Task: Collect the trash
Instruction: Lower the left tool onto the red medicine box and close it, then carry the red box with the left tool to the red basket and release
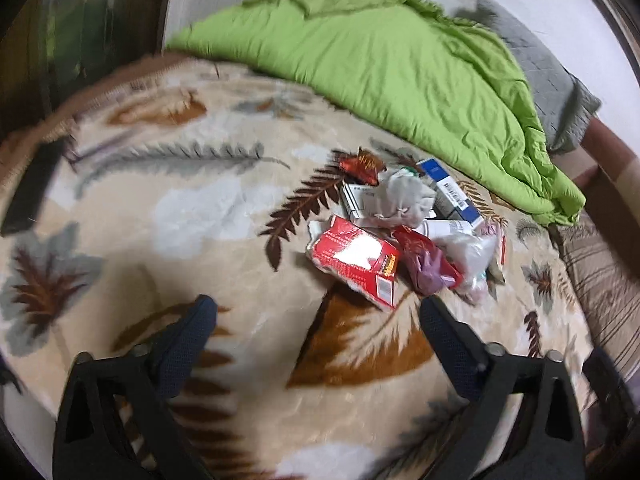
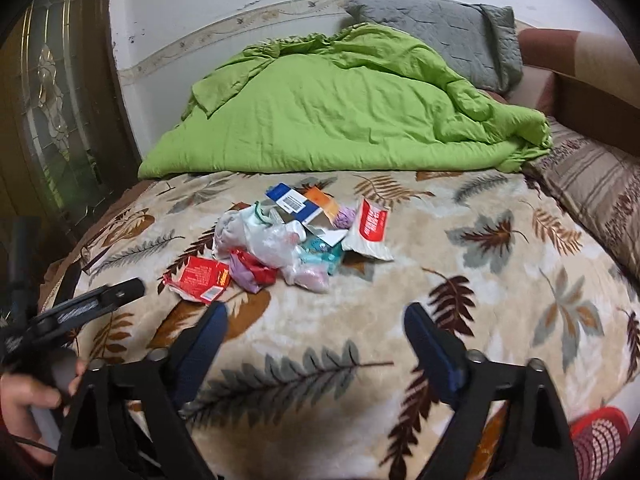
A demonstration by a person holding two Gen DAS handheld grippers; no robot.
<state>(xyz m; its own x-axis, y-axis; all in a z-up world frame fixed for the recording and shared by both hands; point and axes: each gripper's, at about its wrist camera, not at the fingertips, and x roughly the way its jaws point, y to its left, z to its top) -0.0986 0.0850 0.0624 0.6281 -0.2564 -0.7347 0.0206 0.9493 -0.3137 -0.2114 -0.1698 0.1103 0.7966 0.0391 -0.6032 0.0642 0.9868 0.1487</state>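
Left wrist view: the left gripper (image 1: 318, 312) hangs over the leaf-print blanket (image 1: 192, 216) with its jaws spread wide and nothing between them. The trash (image 1: 404, 232) lies heaped just past the fingertips, toward 1 o'clock. Nearest is a torn red box (image 1: 352, 264), almost in line with the gap, so I take it for the likely first pick; the wide spread suits its breadth. Behind it sit a white wad (image 1: 404, 196), a blue box (image 1: 452, 192) and a red wrapper (image 1: 362, 166). A green quilt (image 1: 380, 68) is bunched at 12 o'clock, pushed back, it seems, to leave the blanket free. This view is blurred.

Right wrist view: the right gripper (image 2: 316, 316) also stands wide open and empty, farther from the heap, which lies at 11 o'clock from it. From here the red box (image 2: 200, 280) marks the near left edge of the heap. This side shows what the other does not: a red-and-white packet (image 2: 370, 232) at the heap's far right, a teal scrap (image 2: 324, 254), a clear bag (image 2: 272, 246), the left gripper's finger (image 2: 100, 300) coming in at 9 o'clock with a hand (image 2: 24, 396) on its handle, and a red basket (image 2: 600, 436) at 4 o'clock below the bed edge, possibly the bin for all this. The gray pillow (image 2: 440, 32) against the wall is plain here.
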